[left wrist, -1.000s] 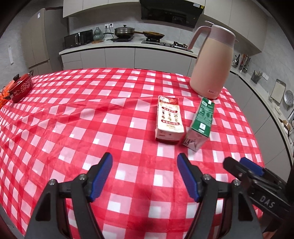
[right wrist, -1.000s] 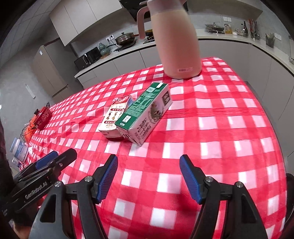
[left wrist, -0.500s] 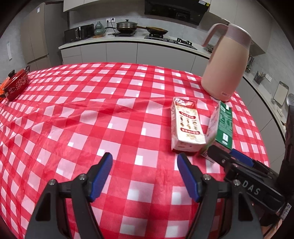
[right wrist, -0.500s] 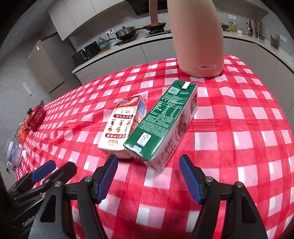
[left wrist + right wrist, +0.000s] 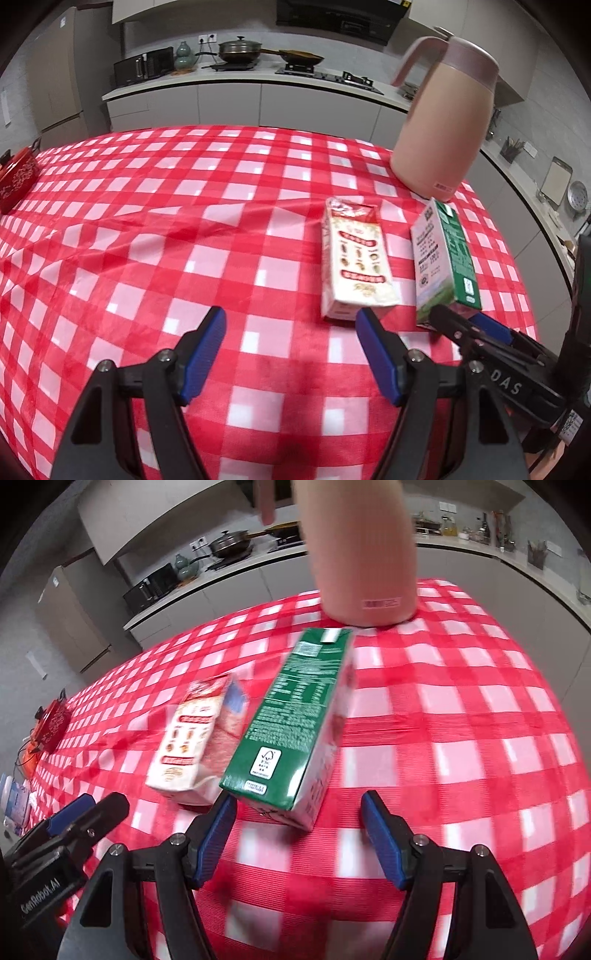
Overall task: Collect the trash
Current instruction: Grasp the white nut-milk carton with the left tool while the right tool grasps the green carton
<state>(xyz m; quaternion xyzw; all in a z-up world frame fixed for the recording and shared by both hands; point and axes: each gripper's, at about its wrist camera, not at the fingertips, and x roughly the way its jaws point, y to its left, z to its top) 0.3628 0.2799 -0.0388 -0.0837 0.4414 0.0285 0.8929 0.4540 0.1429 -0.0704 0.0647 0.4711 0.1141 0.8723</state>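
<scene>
Both grippers stand wide, empty. Green carton (image 5: 291, 723) lies just ahead of right gripper (image 5: 299, 834); white carton (image 5: 354, 262) ahead-right of left gripper (image 5: 291, 350) on the bench (image 5: 147, 258). Each should straddle its carton's narrow sides squarely before closing, clear of the pink jug (image 5: 443, 122).

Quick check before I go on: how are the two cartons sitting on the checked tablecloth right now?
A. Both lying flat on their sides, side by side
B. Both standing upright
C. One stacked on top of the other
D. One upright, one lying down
A: the white carton and the green carton both lie lengthwise on the checked tablecloth, next to each other in front of the pink jug.
</scene>
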